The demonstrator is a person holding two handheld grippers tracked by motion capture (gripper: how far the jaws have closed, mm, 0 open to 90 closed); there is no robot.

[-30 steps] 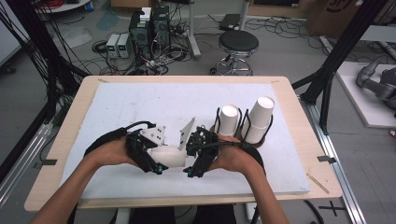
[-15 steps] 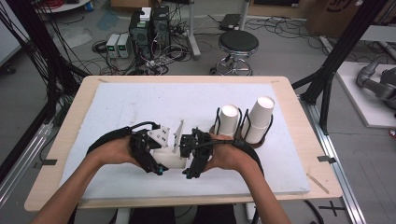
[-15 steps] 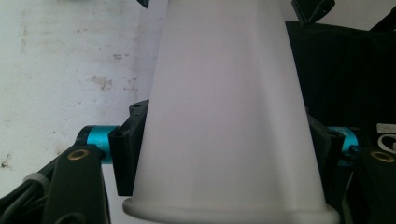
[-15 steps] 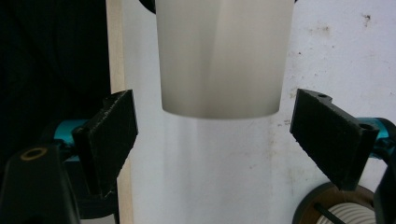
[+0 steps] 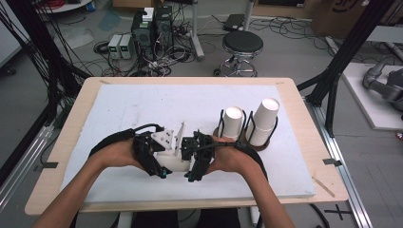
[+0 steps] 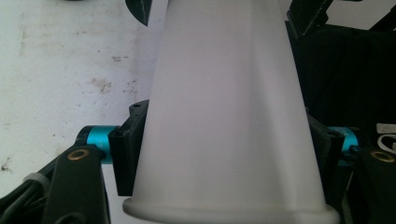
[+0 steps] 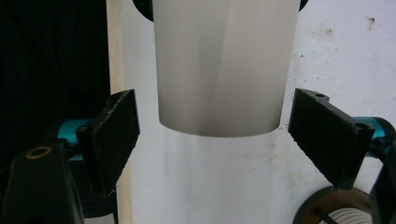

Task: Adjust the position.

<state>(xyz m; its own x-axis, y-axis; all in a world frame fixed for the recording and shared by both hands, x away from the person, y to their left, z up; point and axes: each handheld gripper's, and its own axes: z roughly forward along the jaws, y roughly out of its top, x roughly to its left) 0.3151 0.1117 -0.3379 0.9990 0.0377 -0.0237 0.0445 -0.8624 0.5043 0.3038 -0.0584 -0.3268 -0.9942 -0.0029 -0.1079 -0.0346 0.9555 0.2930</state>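
A white paper cup (image 5: 174,164) lies level between my two grippers, near the front of the white board (image 5: 142,104). My left gripper (image 5: 160,166) is shut on it: in the left gripper view its black pads (image 6: 130,144) press both sides of the cup (image 6: 229,116) close to the rolled rim. My right gripper (image 5: 192,166) faces it from the other side. In the right gripper view its jaws have just been closing but still stand wide of the cup's base end (image 7: 224,65), and the pads (image 7: 112,135) do not touch it.
Two more white cups (image 5: 233,122) (image 5: 264,119) stand in black wire holders on a brown base at the right of the board. That holder's rim (image 7: 327,210) lies just beside my right gripper. A stool (image 5: 242,45) and electronics boxes stand on the floor beyond the table.
The two grippers have drawn closer together, and the right gripper's jaws have come around the cup's base end. The left hand has kept still.
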